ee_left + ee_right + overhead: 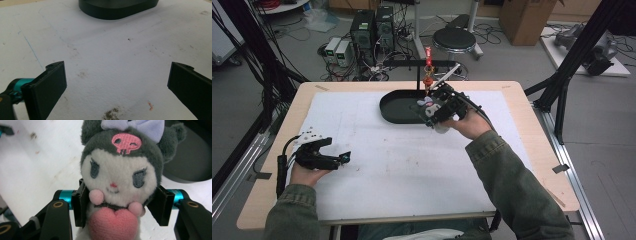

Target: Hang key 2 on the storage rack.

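Filling my right gripper view, the plush doll (121, 182) is cut off at the bottom edge, its lower body hidden below a pink felt heart. It's soft grey-and-white fleece with a lilac bow and a stitched pink skull. My right hand-held gripper (122, 205) has its jaws partly closed, pads pressing the doll's sides. In the high view that hand (469, 122) holds it tilted over the near rim of the black oval tray (397, 107), upper centre. My left hand-held gripper (117, 85) rests on the white counter (412, 165) at lower left, jaws wide, holding nothing
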`<act>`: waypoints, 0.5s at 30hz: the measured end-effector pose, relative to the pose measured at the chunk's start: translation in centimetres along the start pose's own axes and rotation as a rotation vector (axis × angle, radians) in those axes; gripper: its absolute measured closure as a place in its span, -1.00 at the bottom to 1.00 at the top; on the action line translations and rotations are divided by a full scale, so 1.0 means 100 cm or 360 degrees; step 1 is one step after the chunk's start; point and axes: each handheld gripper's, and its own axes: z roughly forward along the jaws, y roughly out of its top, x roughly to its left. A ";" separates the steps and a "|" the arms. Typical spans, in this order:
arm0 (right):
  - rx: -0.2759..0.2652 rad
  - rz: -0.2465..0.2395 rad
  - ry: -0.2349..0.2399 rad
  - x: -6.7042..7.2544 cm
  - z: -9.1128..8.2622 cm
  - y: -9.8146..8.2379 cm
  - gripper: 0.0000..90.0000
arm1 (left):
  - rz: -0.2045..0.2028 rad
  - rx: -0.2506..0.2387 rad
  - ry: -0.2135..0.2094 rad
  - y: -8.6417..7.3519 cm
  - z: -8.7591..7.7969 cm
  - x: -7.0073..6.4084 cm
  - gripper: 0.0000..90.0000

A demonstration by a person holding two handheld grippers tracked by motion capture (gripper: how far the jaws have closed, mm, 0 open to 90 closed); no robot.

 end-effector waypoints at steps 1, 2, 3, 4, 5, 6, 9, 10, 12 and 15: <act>-0.0009 0.0060 0.0023 -0.012 0.000 0.003 -0.04 | 0.0000 0.0002 0.0000 0.000 0.000 0.000 -0.94; -0.0009 0.0060 0.0023 -0.012 0.000 0.003 -0.04 | 0.0000 0.0002 0.0000 0.000 0.000 0.000 -0.94; -0.0013 0.0076 0.0026 -0.018 0.000 0.004 -0.04 | -0.0002 -0.0004 -0.0002 0.000 0.000 0.000 -0.94; -0.0003 0.0090 0.0031 -0.024 -0.001 0.005 -0.03 | -0.0002 -0.0002 0.0002 0.000 -0.001 0.001 -0.94; -0.0008 0.0111 0.0020 -0.029 -0.002 0.007 -0.03 | 0.0001 0.0000 0.0002 0.000 0.000 0.001 -0.94; -0.0022 0.0130 0.0017 -0.034 -0.003 0.008 -0.02 | -0.0006 -0.0002 0.0004 0.000 0.000 0.001 -0.94; -0.0039 0.0159 0.0041 -0.050 -0.005 0.011 -0.02 | -0.0006 0.0001 0.0002 0.000 0.001 0.001 -0.94; -0.0031 0.0149 0.0041 -0.055 -0.005 0.012 -0.02 | -0.0009 -0.0003 0.0003 0.000 0.001 0.001 -0.94; -0.0009 0.0137 0.0022 -0.063 -0.006 0.014 -0.02 | -0.0003 -0.0003 0.0003 0.000 0.000 0.002 -0.94; -0.0030 0.0131 0.0082 -0.077 -0.009 0.016 -0.02 | -0.0011 -0.0002 0.0006 0.000 0.000 0.002 -0.94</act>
